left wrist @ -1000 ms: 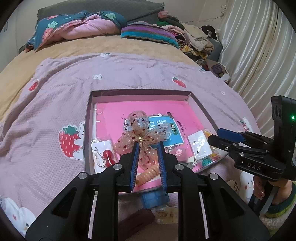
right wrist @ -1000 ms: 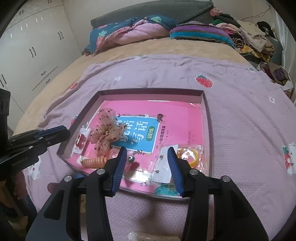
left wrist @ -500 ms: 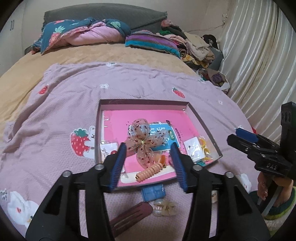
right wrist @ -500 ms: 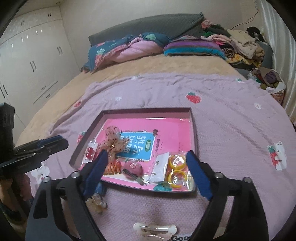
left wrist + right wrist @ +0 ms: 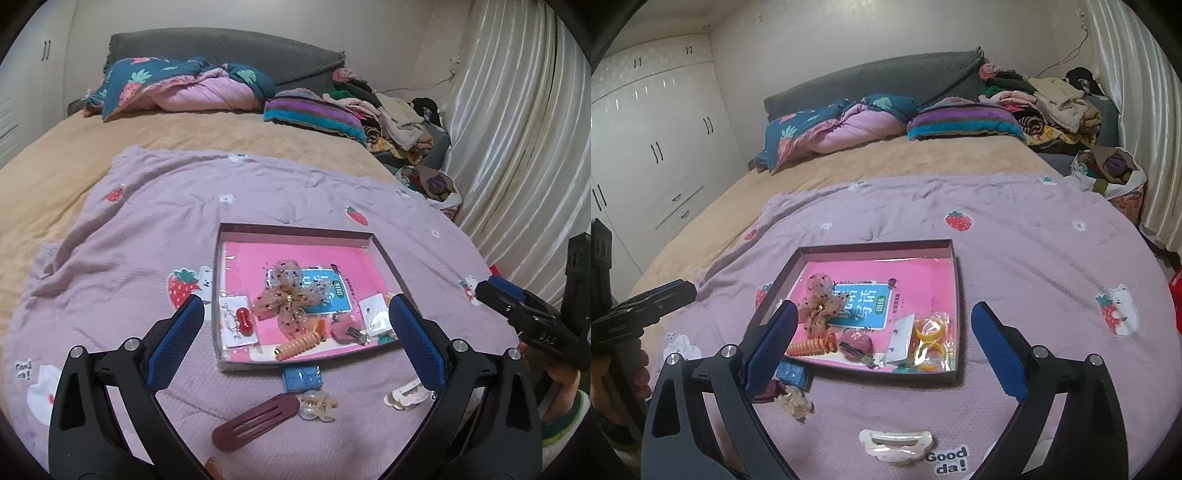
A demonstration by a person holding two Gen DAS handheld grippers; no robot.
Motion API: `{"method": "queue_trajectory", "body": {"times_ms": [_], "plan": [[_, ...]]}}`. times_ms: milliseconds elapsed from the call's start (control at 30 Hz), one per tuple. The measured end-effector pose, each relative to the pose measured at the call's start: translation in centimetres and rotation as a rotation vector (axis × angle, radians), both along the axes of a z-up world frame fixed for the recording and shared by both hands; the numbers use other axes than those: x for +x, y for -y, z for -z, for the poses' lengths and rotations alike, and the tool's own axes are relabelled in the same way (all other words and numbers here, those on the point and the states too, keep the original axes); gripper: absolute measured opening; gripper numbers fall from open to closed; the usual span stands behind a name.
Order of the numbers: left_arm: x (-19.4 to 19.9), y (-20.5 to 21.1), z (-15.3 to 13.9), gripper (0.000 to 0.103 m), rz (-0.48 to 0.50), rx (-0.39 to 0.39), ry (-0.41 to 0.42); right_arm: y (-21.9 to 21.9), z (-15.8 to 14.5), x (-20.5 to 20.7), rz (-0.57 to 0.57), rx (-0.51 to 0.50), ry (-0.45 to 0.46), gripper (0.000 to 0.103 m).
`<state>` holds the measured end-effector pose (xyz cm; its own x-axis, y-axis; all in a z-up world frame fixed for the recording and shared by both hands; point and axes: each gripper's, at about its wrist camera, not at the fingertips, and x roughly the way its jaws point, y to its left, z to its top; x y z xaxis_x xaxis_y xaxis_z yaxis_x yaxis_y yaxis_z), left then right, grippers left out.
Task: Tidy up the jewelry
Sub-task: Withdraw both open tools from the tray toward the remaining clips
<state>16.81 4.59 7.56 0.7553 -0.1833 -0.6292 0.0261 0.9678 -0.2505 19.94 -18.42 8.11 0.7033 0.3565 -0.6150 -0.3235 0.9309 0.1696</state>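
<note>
A shallow box [image 5: 384, 254] [image 5: 955, 291] with a pink book inside lies on the purple blanket. It holds a sheer bow [image 5: 290, 297] [image 5: 822, 306], an orange spiral tie [image 5: 297, 345] [image 5: 810, 346], red earrings on a card [image 5: 243, 320] and yellow rings [image 5: 929, 341]. In front of the box lie a blue clip [image 5: 302, 378], a maroon clip [image 5: 255, 421], a clear claw clip [image 5: 317, 406] [image 5: 792, 404] and a white clip [image 5: 895, 443]. My left gripper [image 5: 295, 347] and right gripper [image 5: 882, 343] are both open wide and empty, held above the near blanket.
The purple strawberry blanket [image 5: 147, 229] covers a bed with a tan sheet [image 5: 886, 158]. Quilts and pillows [image 5: 184, 88] lie at the head, piled clothes [image 5: 1052, 99] at the far right. Curtains [image 5: 517, 129] hang on the right, wardrobes [image 5: 646, 147] on the left.
My left gripper opened from nearly shut around the bow and pulled back and up; the bow stays in the box. My right gripper also opened wider and drew back.
</note>
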Motion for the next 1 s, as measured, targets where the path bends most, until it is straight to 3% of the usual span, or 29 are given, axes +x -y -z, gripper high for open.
{"method": "queue_trajectory", "body": {"times_ms": [533, 1000], "plan": [[-3.7, -0.7, -1.2, 0.094, -0.046, 0.001, 0.043, 1.8, -2.3, -3.9, 0.025, 0.008, 0.073, 0.094], [-6.7, -1.8, -0.6, 0.093, -0.074, 0.014, 0.051, 0.7, -2.3, -6.6, -0.01, -0.014, 0.095, 0.094]]}}
